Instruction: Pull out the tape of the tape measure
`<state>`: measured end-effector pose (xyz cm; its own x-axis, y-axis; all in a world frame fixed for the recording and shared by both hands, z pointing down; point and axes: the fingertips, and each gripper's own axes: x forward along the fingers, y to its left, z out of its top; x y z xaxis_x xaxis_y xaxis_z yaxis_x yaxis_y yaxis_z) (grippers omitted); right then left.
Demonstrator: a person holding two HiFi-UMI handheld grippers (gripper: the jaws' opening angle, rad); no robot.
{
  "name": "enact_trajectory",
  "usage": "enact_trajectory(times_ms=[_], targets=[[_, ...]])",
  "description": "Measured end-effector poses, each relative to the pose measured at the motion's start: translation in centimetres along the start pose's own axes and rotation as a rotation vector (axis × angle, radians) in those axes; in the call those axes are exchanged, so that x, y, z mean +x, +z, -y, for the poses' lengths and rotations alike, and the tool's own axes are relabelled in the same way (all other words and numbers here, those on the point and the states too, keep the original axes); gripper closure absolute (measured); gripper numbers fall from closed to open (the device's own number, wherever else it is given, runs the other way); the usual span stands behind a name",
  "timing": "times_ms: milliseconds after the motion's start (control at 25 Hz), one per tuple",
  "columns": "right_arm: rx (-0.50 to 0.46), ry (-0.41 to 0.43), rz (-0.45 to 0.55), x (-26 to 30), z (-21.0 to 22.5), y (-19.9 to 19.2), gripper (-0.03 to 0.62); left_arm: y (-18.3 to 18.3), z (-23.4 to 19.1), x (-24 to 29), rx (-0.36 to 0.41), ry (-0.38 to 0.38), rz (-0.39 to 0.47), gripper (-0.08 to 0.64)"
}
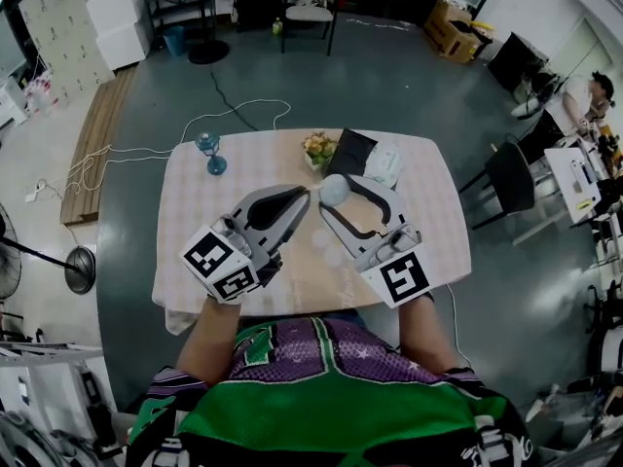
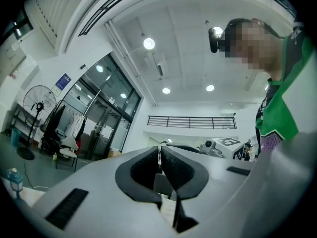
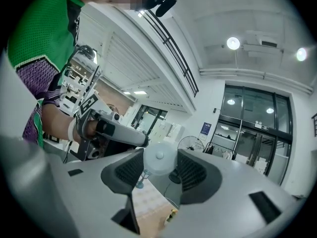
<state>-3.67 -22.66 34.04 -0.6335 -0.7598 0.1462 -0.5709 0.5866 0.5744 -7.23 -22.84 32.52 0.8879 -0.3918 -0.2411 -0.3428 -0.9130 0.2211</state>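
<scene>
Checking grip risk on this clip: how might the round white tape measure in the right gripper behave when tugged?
The round white tape measure looks smooth and curved, so it could slip or swivel between the pads of the right gripper. It is small beside the jaws, so probably light. Its case looks rigid, unlikely to squash.

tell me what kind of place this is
Probably a big open lab or workshop hall, not a home: a lone cloth-covered table on a grey floor with cables trailing across it, a person at crowded desks, and tall glass doors.
</scene>
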Motion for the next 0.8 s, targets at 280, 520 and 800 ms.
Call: enact_trajectory(times_ms=[280, 520, 800], targets=[[0.012, -0.065, 0.023, -0.3, 1.4, -0.2, 0.374, 1.0, -0.8, -1.1, 0.004, 0.045, 0.033, 0.523], [0.016, -0.087, 0.002, -0.7, 1.7, -0.7, 0.374, 1.4, -1.3, -2.2, 0.023, 0.079, 0.035, 0.525], [0.029, -0.094, -0.004, -0.4, 1.3, -0.4, 0.374, 1.6, -1.3, -3.0, 0.043, 0.100, 0.025, 0.526]])
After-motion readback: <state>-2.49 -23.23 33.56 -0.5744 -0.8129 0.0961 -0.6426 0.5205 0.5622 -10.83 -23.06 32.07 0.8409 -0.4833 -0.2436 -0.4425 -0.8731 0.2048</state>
